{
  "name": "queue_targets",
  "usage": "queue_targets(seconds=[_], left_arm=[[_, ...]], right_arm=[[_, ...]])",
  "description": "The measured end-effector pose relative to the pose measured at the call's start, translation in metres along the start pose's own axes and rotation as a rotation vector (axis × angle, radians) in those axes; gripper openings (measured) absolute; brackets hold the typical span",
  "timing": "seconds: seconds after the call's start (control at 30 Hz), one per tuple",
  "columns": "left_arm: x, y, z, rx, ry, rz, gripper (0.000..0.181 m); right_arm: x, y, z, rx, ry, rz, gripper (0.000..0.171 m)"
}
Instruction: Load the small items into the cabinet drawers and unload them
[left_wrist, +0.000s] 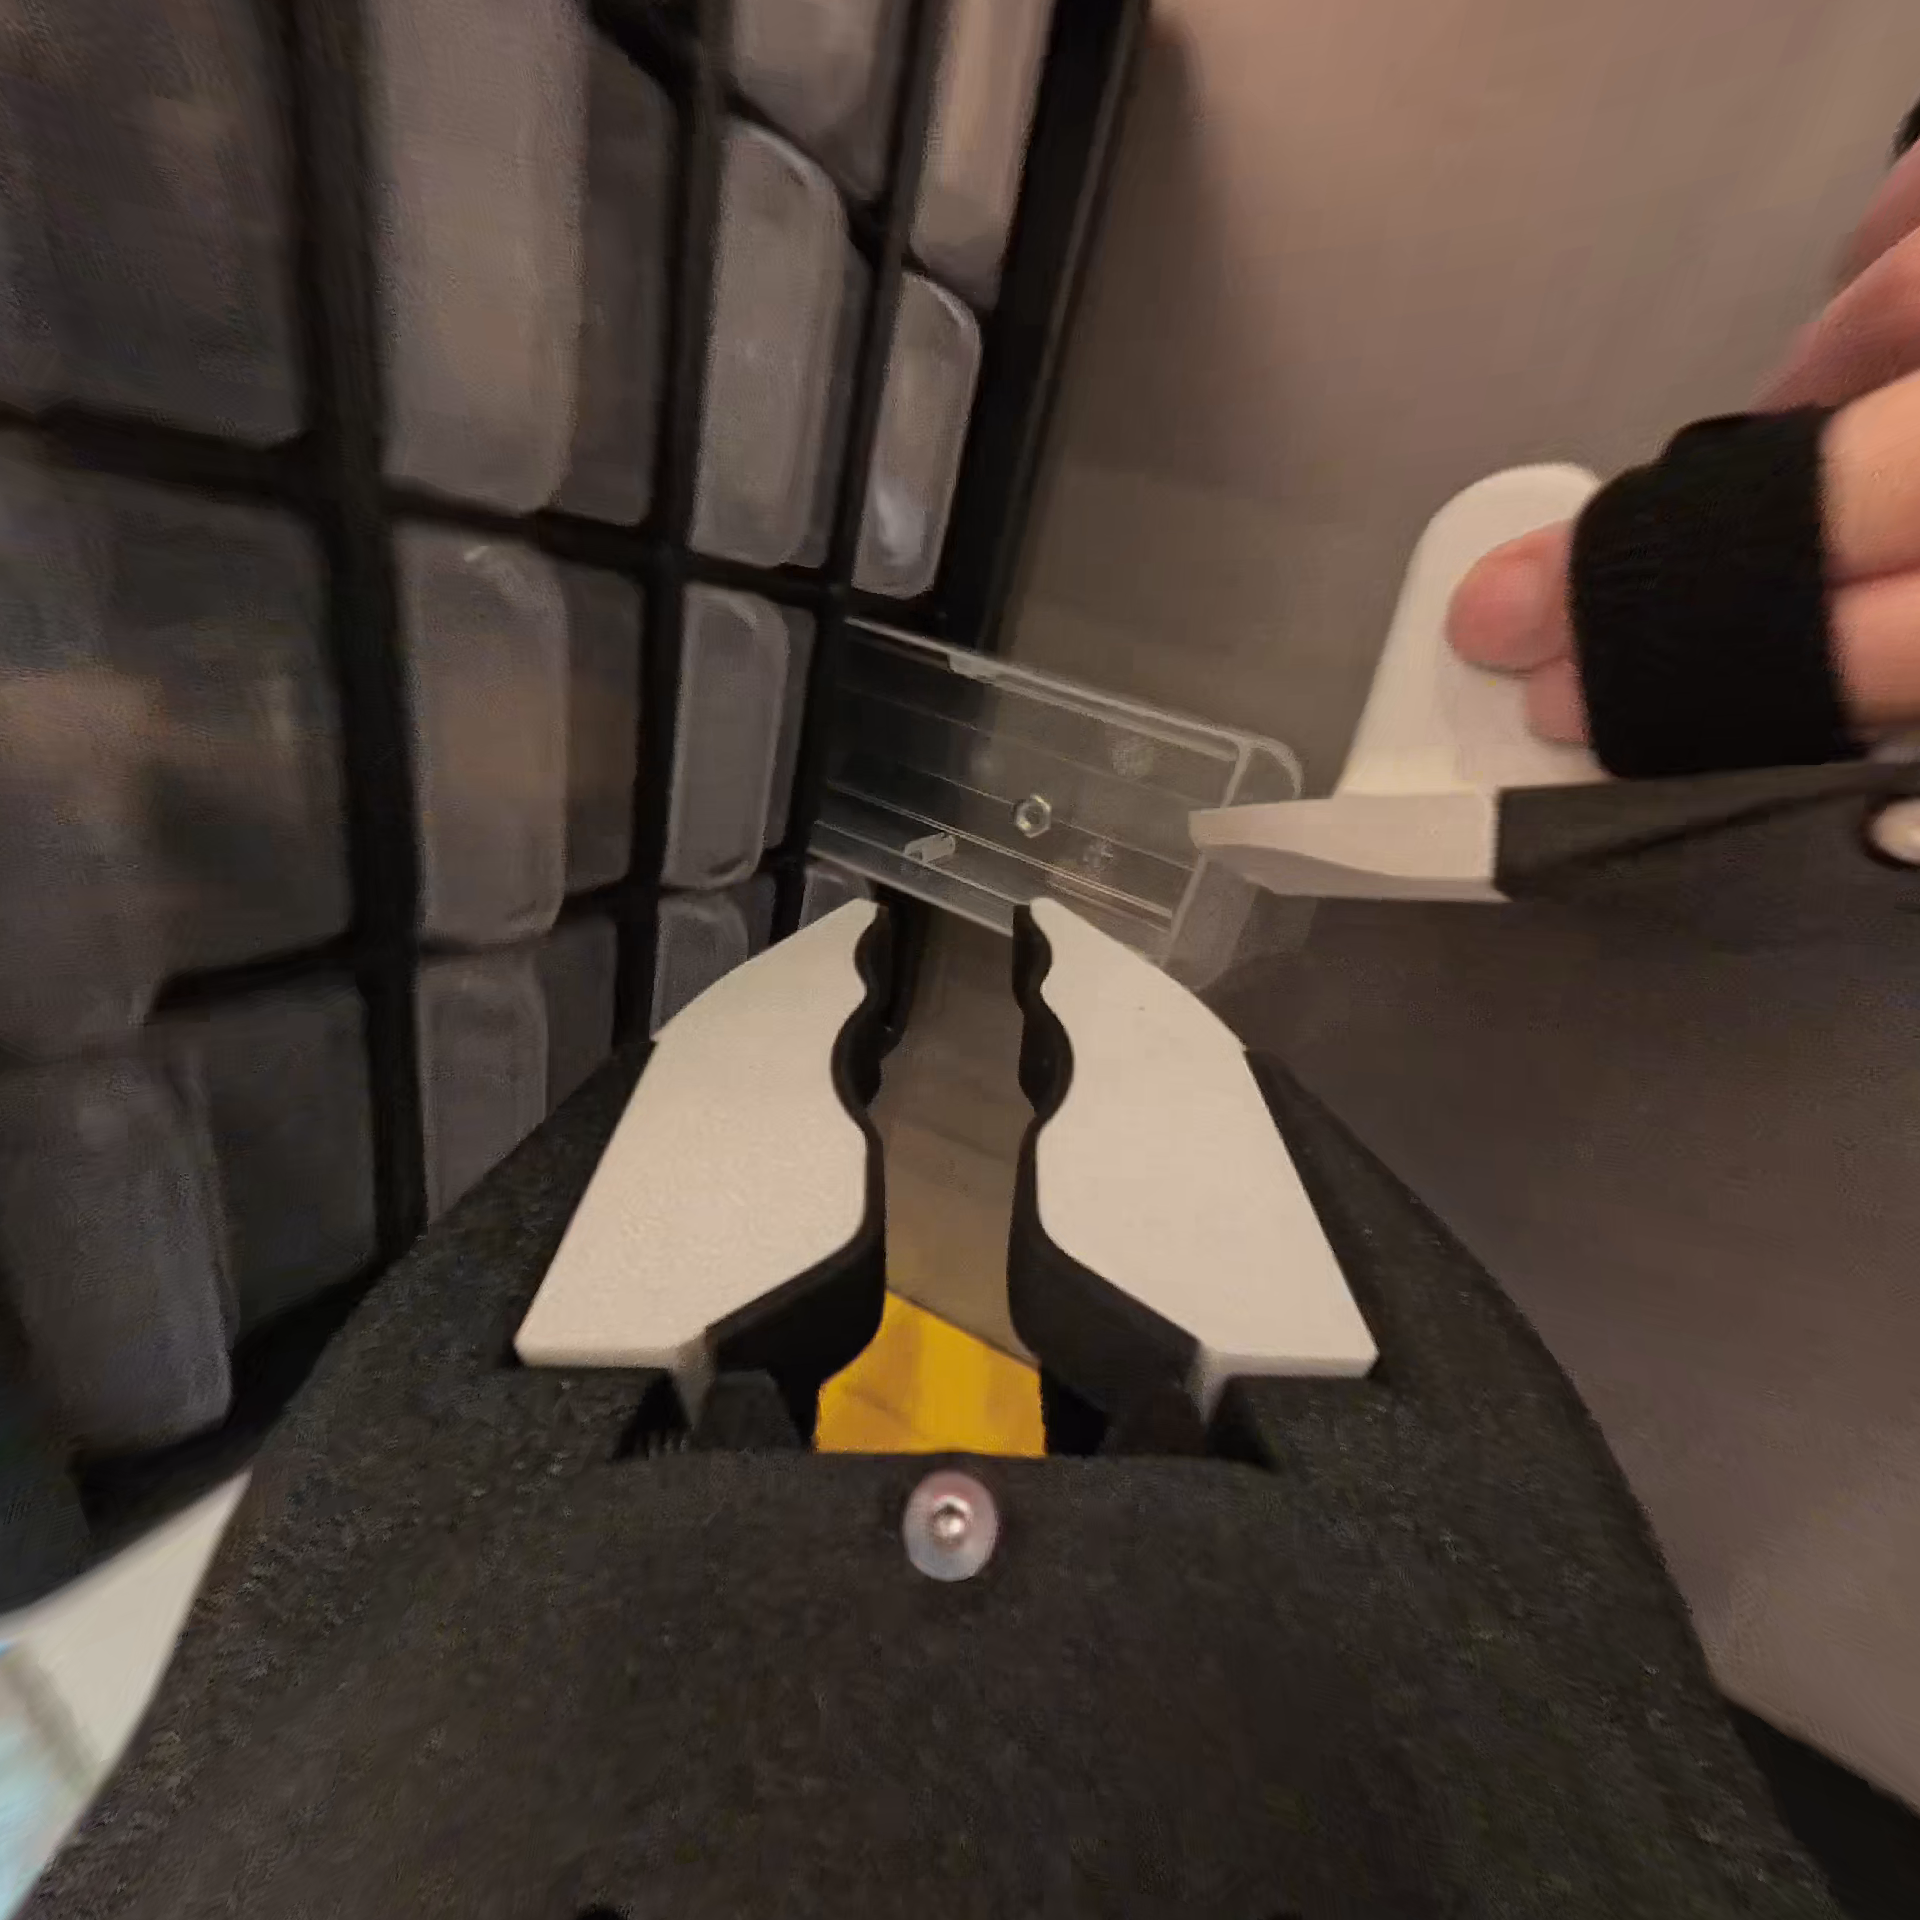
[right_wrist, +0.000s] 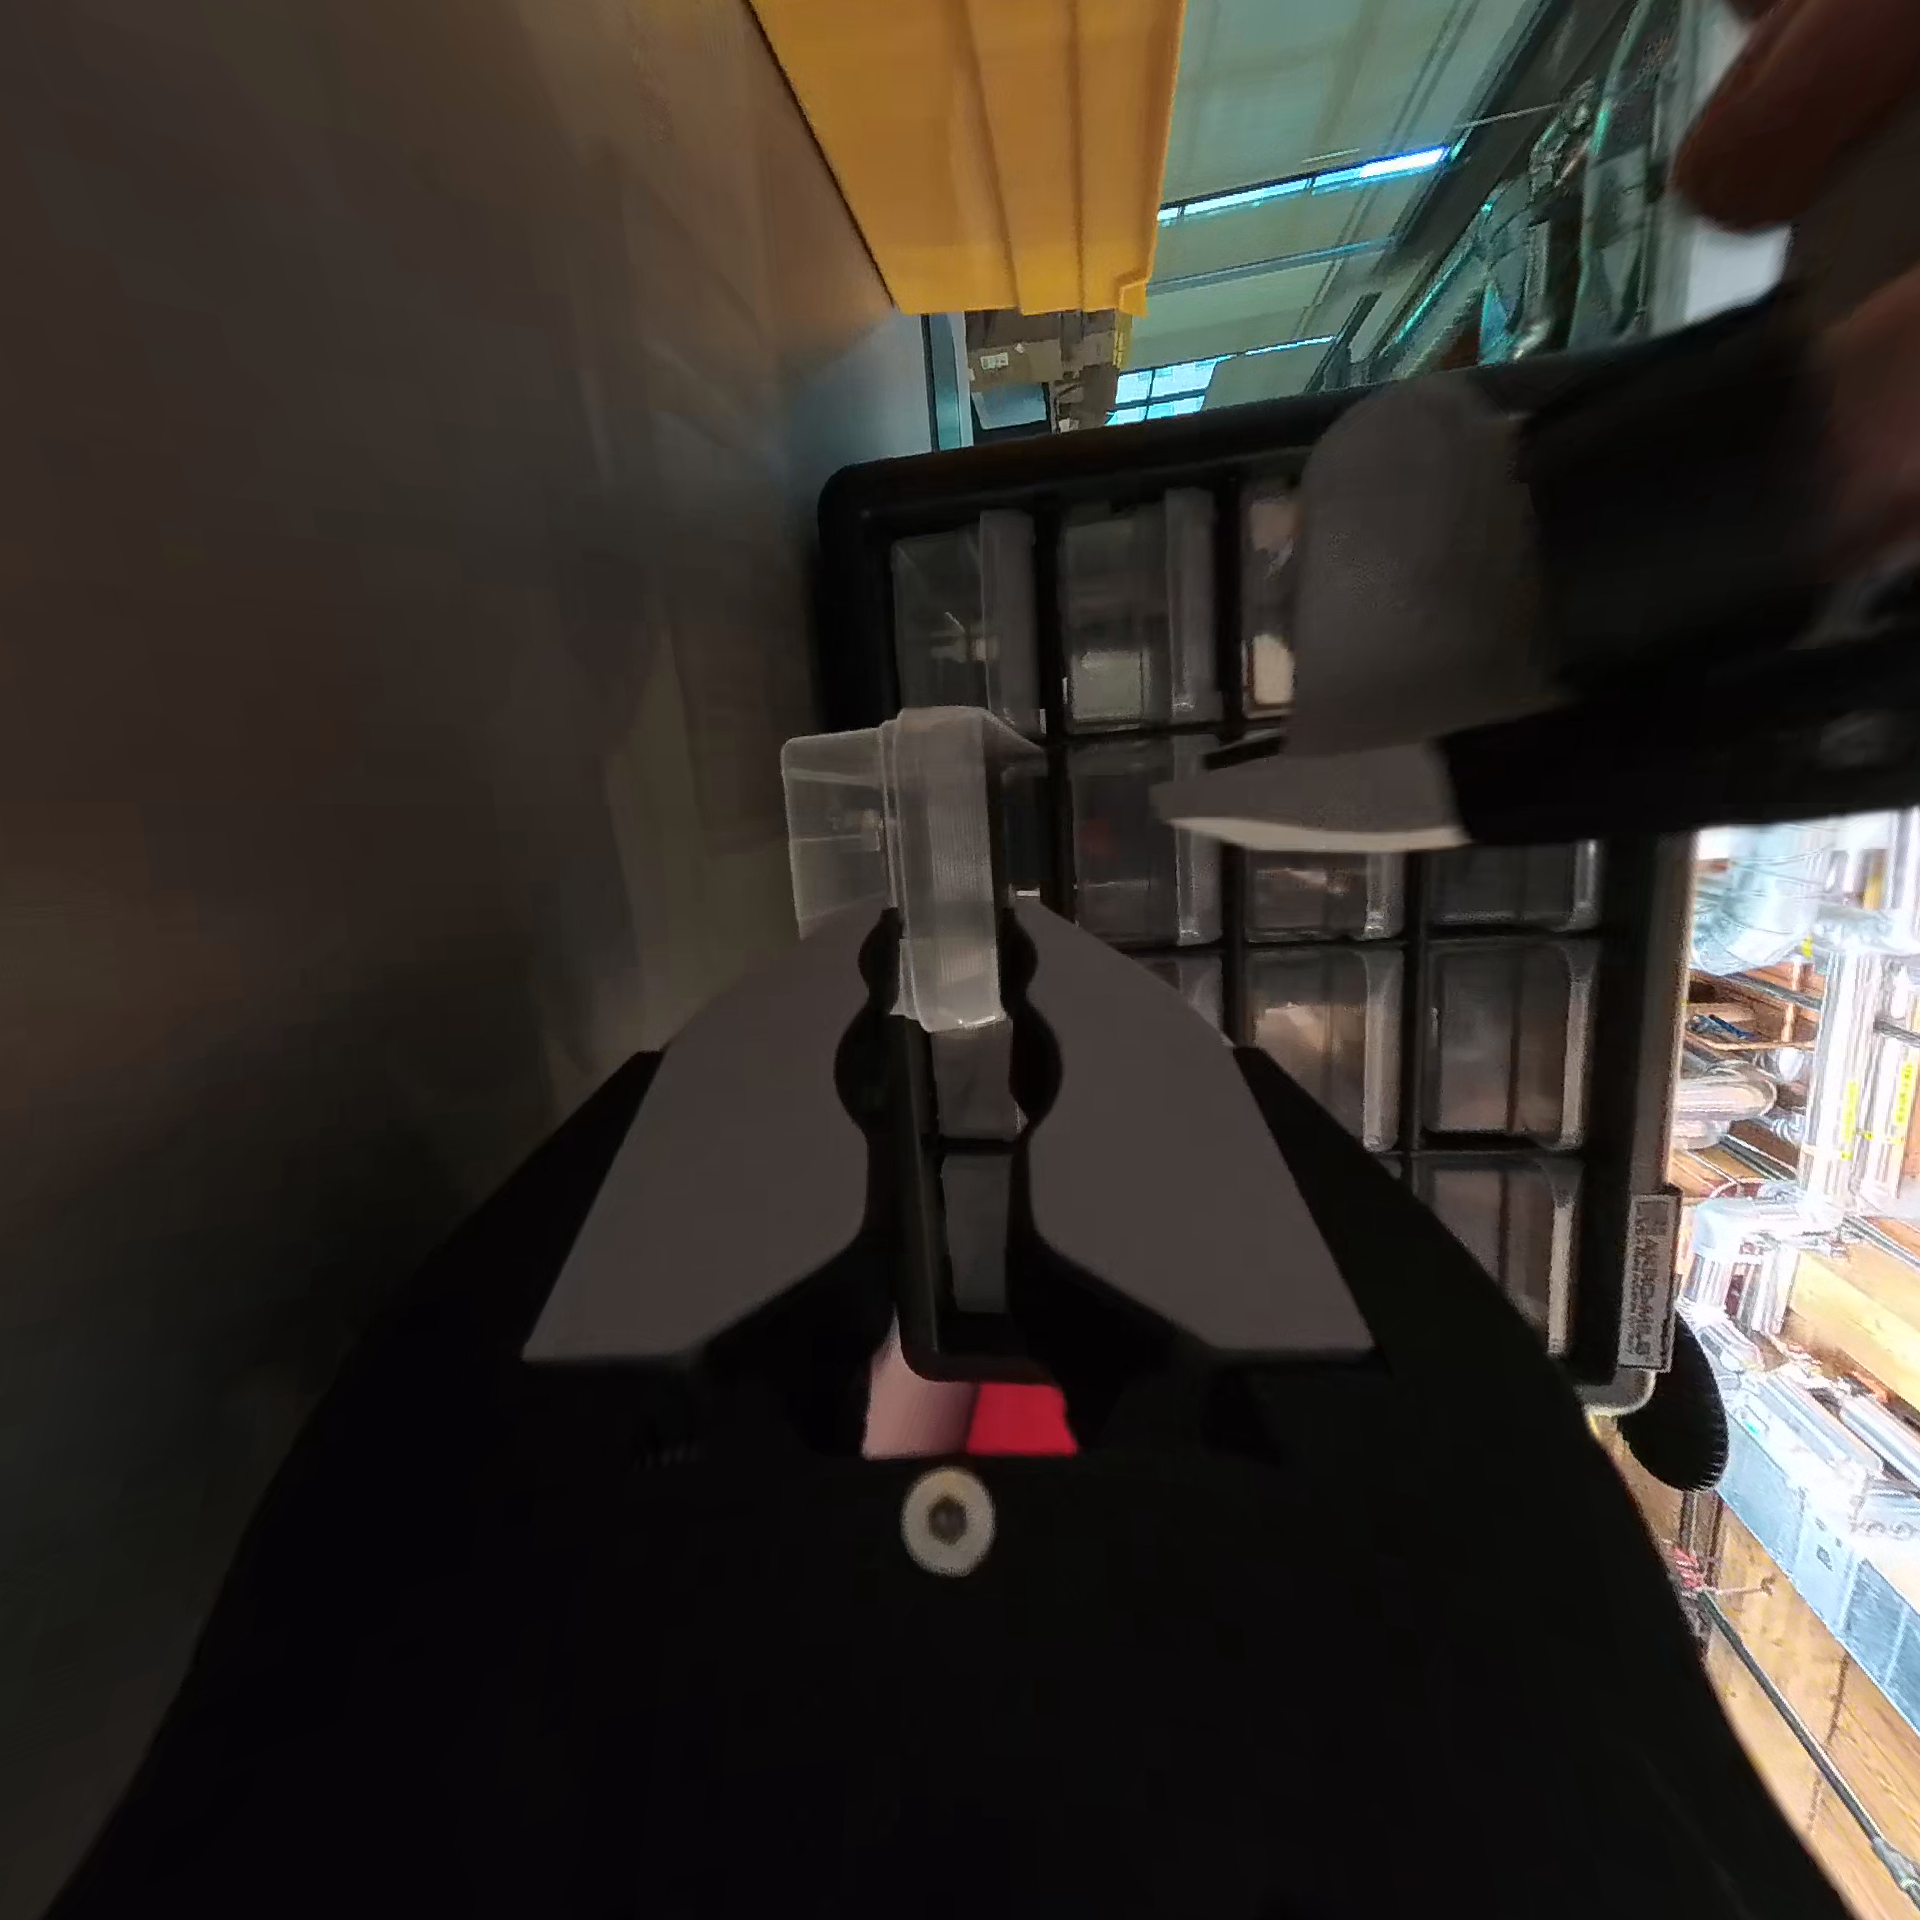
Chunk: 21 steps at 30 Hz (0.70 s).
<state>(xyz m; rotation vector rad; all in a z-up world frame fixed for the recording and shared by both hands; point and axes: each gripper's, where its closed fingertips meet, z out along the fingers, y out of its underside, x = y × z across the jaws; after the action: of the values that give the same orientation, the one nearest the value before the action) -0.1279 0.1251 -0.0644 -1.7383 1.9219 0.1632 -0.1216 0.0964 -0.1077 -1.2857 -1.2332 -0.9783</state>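
Left wrist view: left gripper (left_wrist: 951, 920) part open, empty, beneath clear drawer (left_wrist: 1049, 790) jutting from cabinet (left_wrist: 644, 582) edge; nut (left_wrist: 1031, 817) inside.
Right wrist view: right gripper (right_wrist: 951, 935) clamps drawer's front lip (right_wrist: 940, 883); room leftward.

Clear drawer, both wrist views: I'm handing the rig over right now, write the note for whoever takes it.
Right tool: shut on the front handle tab of the clear drawer, which is pulled part-way out of the black cabinet.
Left tool: open, holding nothing, its tips just below the pulled-out drawer.
Items: a small nut and another small metal part lie inside the drawer.
Done: drawer opened.
Left: whether these parts go in or come out cannot be told; either way the drawer must be pushed shut afterwards. The other drawers look closed.
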Motion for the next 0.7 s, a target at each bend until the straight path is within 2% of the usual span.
queue_targets(seconds=[0.1, 0.27, 0.37, 0.5, 0.7], left_arm=[[-0.005, 0.008, -0.022, 0.122, -0.037, -0.11, 0.022], [-0.001, 0.034, -0.035, 0.178, -0.06, -0.231, 0.022], [0.016, 0.04, -0.032, 0.262, -0.012, -0.297, 0.021], [0.016, 0.053, -0.02, 0.324, -0.067, -0.348, 0.017], [0.02, 0.048, -0.012, 0.411, -0.002, -0.437, 0.019]], right_arm=[[0.003, 0.001, 0.001, -0.002, 0.011, 0.019, 0.019], [0.0, -0.001, 0.0, 0.012, -0.001, 0.023, 0.019], [0.002, 0.002, 0.001, 0.006, -0.002, 0.046, 0.019], [0.007, 0.007, 0.006, -0.013, 0.014, 0.073, 0.018], [0.014, 0.001, 0.027, -0.009, 0.068, 0.038, 0.019]])
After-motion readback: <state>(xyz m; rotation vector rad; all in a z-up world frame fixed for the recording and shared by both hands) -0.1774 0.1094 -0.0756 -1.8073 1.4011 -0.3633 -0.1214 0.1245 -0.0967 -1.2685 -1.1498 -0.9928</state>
